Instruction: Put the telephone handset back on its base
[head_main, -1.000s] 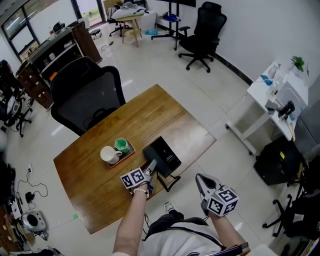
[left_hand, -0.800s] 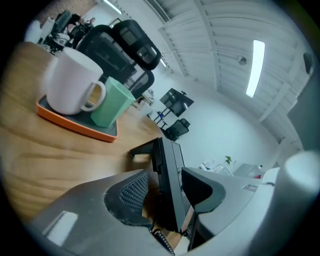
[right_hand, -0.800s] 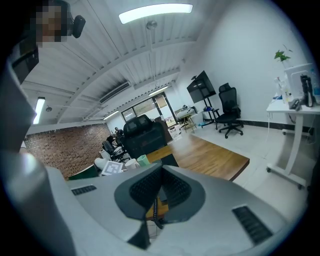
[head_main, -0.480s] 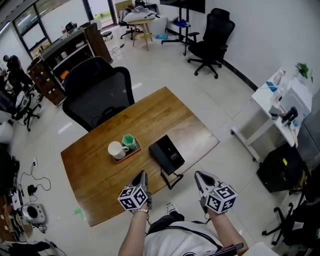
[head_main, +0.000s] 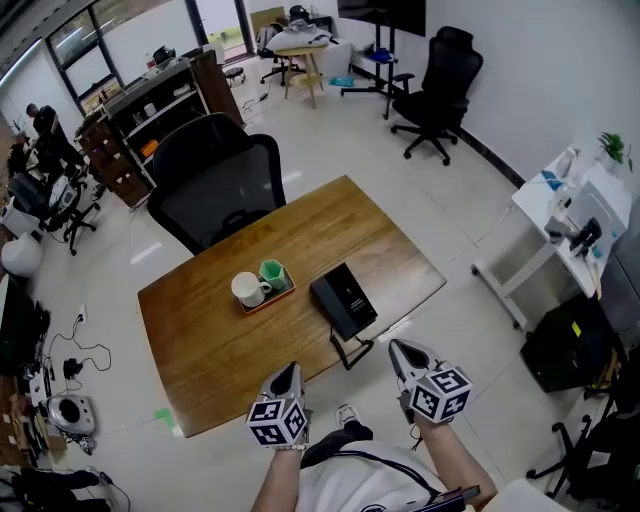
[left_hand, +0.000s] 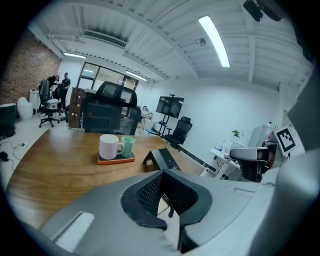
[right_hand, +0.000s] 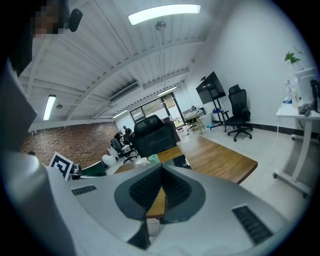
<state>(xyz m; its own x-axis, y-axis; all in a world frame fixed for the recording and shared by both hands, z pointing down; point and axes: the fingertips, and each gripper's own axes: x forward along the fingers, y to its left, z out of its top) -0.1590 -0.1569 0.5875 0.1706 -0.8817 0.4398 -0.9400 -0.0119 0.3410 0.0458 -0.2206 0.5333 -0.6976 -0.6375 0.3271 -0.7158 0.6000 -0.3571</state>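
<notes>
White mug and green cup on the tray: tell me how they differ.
The mug is white; the cup is pale green. The mug has a side handle; the cup shows none. The mug looks wider than the cup. Both stand upright, side by side on the orange tray.

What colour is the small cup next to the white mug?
Green; the cup shows best in left gripper view.
</notes>
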